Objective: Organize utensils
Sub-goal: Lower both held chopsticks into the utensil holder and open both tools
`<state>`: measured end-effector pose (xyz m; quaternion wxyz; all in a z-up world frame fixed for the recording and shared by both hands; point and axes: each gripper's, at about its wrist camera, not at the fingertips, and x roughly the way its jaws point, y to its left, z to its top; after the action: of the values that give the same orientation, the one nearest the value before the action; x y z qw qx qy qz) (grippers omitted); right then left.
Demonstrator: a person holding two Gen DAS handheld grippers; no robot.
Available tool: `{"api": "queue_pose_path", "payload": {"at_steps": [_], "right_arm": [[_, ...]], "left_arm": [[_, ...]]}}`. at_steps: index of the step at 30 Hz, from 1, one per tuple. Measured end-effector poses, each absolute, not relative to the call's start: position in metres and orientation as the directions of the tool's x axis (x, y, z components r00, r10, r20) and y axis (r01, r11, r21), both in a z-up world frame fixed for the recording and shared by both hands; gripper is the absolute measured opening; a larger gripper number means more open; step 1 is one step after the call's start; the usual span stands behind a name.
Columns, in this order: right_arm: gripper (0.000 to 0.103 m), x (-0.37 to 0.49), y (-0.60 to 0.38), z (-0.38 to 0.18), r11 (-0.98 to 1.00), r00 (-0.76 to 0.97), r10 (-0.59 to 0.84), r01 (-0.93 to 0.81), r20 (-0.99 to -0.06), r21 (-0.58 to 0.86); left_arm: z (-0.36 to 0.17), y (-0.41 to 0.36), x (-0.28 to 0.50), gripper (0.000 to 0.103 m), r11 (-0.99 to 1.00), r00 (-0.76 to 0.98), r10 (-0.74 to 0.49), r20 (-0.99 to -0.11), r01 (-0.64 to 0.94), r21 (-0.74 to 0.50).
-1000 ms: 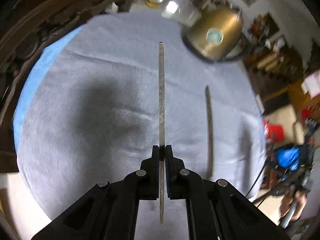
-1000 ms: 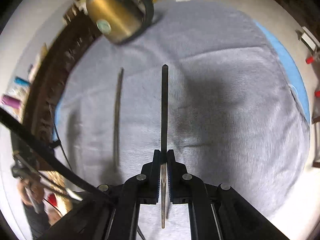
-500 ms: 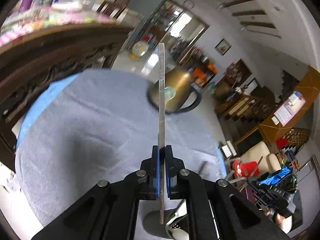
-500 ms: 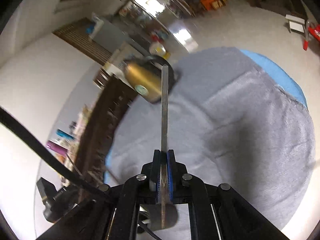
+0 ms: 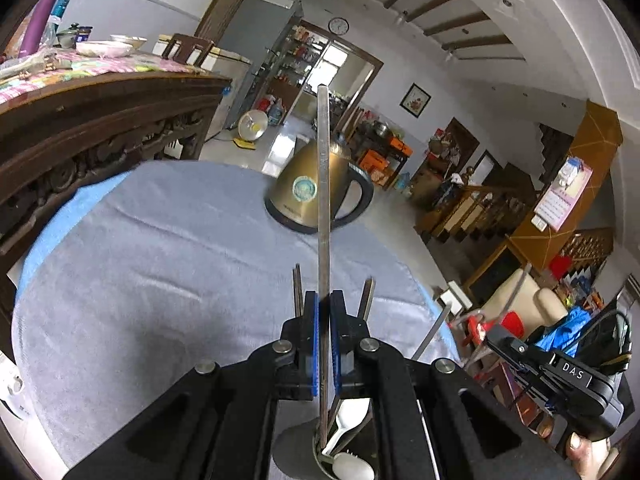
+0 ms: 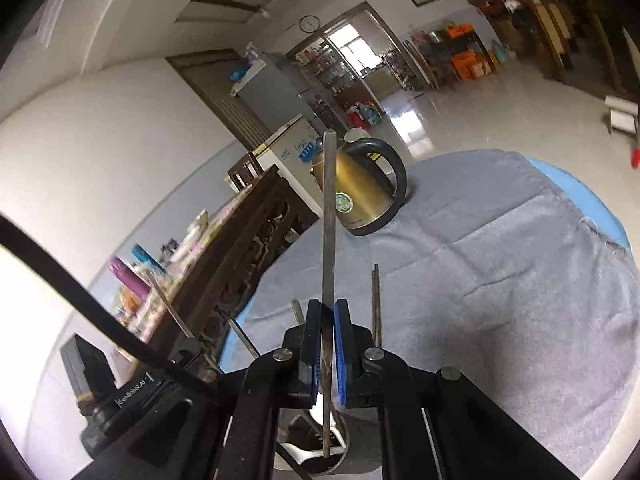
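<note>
A grey cloth (image 5: 160, 264) is covering the round counter (image 6: 592, 200) in a large room; a brass kettle (image 5: 308, 188) is standing at its far edge. The left hand-held gripper (image 5: 324, 312) is pinching a flat metal utensil (image 5: 323, 184), its lower end hanging over the holder (image 5: 320, 452), which is containing a white spoon (image 5: 352, 468). The right hand-held gripper (image 6: 328, 320) is pinching a second metal utensil (image 6: 330, 216), its lower end reaching into the same holder (image 6: 340, 448). Other handles (image 6: 376, 300) are standing up from the holder beside the fingers.
</note>
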<state>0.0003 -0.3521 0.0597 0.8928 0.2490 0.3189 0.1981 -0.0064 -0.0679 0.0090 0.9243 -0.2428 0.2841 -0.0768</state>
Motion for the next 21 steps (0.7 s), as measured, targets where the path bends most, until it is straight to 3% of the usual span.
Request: {"api": "queue_pose_path", "payload": {"at_steps": [21], "right_arm": [[0.007, -0.030, -0.316, 0.020, 0.864, 0.697, 0.469, -0.236, -0.543, 0.444]], "left_arm": [[-0.022, -0.104, -0.038, 0.005, 0.916, 0.807, -0.269, -0.526, 0.047, -0.397]]}}
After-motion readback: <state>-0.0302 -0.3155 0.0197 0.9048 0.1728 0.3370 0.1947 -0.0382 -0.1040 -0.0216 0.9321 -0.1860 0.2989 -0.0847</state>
